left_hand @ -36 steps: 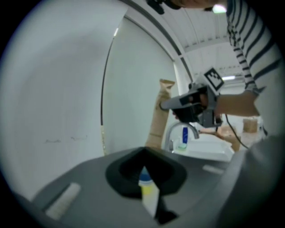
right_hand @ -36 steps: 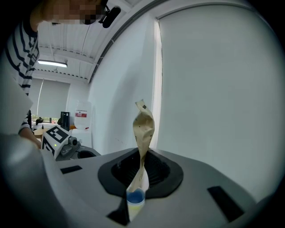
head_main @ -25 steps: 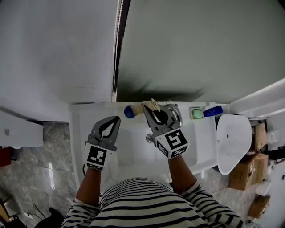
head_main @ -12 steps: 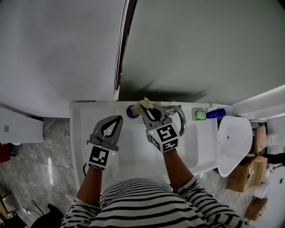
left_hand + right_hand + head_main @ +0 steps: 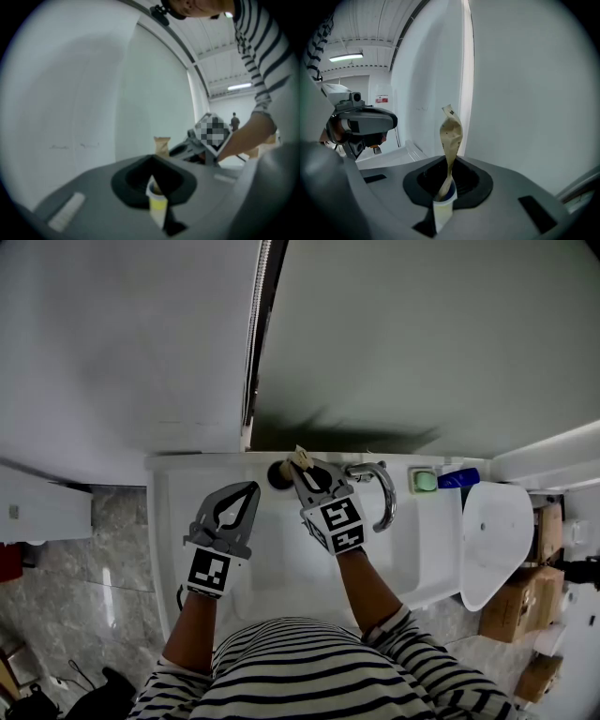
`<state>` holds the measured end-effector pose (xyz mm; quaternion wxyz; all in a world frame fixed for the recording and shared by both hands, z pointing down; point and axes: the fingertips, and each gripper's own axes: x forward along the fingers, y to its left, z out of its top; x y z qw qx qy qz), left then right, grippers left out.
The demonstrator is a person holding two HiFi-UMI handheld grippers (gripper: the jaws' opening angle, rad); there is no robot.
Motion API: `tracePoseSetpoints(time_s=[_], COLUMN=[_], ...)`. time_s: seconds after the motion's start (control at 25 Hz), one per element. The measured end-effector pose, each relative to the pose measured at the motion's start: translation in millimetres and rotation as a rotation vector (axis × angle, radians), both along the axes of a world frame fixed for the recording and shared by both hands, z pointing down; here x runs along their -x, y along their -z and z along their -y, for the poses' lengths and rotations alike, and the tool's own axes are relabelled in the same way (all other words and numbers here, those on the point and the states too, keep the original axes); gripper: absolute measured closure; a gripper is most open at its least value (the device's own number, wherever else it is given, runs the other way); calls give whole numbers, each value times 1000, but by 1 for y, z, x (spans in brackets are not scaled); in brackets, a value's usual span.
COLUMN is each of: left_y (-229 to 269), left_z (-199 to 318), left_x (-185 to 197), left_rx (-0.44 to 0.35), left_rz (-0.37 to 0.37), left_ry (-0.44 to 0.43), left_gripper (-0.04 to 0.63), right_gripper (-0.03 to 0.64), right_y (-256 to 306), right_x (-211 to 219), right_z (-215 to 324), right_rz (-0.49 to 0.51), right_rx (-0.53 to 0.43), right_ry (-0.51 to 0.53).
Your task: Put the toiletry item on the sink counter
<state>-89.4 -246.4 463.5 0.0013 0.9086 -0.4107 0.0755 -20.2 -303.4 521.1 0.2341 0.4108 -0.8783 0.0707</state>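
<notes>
The toiletry item, a thin tan sachet (image 5: 451, 136), is pinched by its lower end in the right gripper (image 5: 300, 469), whose jaws are clamped on it. Its crumpled upper end stands free in front of the wall, so it looks to be held over the back ledge of the sink counter (image 5: 187, 486) and not yet resting on it. Over the last second this gripper has carried the sachet down and toward the left of the head view. It then sat over the faucet (image 5: 382, 491); now the faucet is uncovered and the sachet hangs just beside a round dark object (image 5: 277, 474) on the ledge. The grip itself has not changed. I judge the carry to be nearly done, with only the final lowering and letting go left. The left gripper (image 5: 249, 491) has kept its place over the basin, with its jaws pressed together on nothing, and it plays no part. Farther right along the ledge sit a green item (image 5: 426, 481) and a blue bottle (image 5: 459, 478). Nothing on the sachet can be read: only a small dark mark near its top edge shows, too small to make out. A red sign (image 5: 381, 99) on the far wall is likewise illegible. Each gripper's cube bears black-and-white square markers, not words.
</notes>
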Motion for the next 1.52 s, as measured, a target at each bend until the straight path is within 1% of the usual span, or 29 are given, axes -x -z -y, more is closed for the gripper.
tracePoseSetpoints(time_s=[0.36,0.68,0.84,0.96,1.08,1.16,1.28,1.36,1.52], left_y=[-2,5,3,2,-1,-1,2,2,5], left_z=[1,4,4,4,4,4,2,1,0], left_x=[-2,-2,-2,-1,0,0,-2,-3,-5], left_rx=[-5,-23,-20,-14,-14,-18,-18,-19,-20], left_rz=[9,-7,-2,-17,9,13,8,11,4], left_ry=[-7,-2,-4,1,-10,-12,-12,-15,-15], left_gripper=[588,588,588,588,588,588,588,588,588], right_gripper=[589,588,588,588,586,565,490,460,443], right_y=[-22,-26,-26,-27,-27,-26,-27,-28,-29], right_x=[4,4,4,4,5,5,4,3,-3], right_z=[2,4,6,5,4,4,2,0,-1], right_rz=[-35,-34,-24,-15,-6,-2,-1,0,18], right_rx=[42,44,44,47,54,57,66,72,86], right_ry=[10,8,-2,0,2,2,2,-3,-27])
